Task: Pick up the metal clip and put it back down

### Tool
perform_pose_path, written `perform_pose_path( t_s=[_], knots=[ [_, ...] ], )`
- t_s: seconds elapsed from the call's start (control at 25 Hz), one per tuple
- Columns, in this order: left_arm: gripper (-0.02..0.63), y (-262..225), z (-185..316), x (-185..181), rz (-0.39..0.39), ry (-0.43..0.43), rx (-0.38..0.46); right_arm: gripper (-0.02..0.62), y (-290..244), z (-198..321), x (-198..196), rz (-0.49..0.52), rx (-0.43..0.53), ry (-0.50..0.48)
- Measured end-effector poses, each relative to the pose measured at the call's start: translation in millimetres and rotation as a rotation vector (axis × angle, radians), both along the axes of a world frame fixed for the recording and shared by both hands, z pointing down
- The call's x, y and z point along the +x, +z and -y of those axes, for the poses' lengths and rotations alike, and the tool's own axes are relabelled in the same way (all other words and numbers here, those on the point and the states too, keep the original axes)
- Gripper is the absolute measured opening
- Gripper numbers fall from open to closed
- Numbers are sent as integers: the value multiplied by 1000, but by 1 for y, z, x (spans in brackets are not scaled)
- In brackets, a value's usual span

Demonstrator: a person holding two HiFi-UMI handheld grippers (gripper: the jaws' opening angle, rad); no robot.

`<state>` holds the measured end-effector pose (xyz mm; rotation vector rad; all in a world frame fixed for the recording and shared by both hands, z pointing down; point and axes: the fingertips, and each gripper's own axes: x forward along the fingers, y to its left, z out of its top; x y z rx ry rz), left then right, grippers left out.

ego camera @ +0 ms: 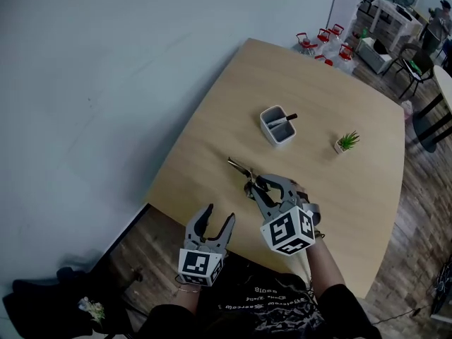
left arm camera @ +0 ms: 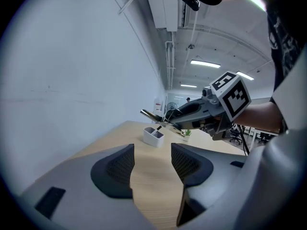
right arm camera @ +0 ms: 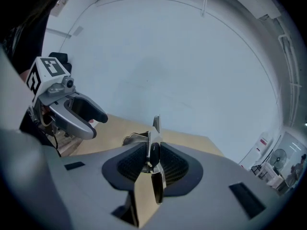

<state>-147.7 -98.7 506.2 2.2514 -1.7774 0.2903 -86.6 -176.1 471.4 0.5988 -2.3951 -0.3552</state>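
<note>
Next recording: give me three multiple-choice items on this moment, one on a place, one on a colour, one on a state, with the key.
1. Where is the clip?
A. On the floor
B. In the right gripper
C. On a chair

2. What colour is the holder?
A. White
B. Red
C. Black

3. How is the left gripper?
A. Shut on the clip
B. Shut, empty
C. Open, empty

Key:
1 B: the right gripper view shows the clip pinched between that gripper's jaws.
2 A: its walls are plainly white in the head view.
3 C: only bare table shows between its parted jaws.
</note>
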Motion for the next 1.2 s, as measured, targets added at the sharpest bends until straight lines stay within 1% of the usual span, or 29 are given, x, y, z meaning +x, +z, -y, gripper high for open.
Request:
perform_pose_path(
  t_s=[0.28,0.56,0.72,0.92,1.04,1.2],
  knots=[
    [245,9,-7,-40,-8,-75,-28,106,30,5,-60,-54,-28,-88],
    [239,23,-6,-81,-13,-146,-58,106,73,18,-113,-153,-25,-159],
    [235,27,1,-98,-13,-168,-66,105,105,32,-128,-226,-29,-170],
    [235,33,10,-111,-7,-166,-79,105,141,48,-141,-292,-32,-174],
    [235,36,13,-118,0,-164,-87,106,158,56,-149,-312,-47,-162],
    [235,39,14,-127,8,-167,-102,106,172,65,-155,-334,-40,-155]
  ],
)
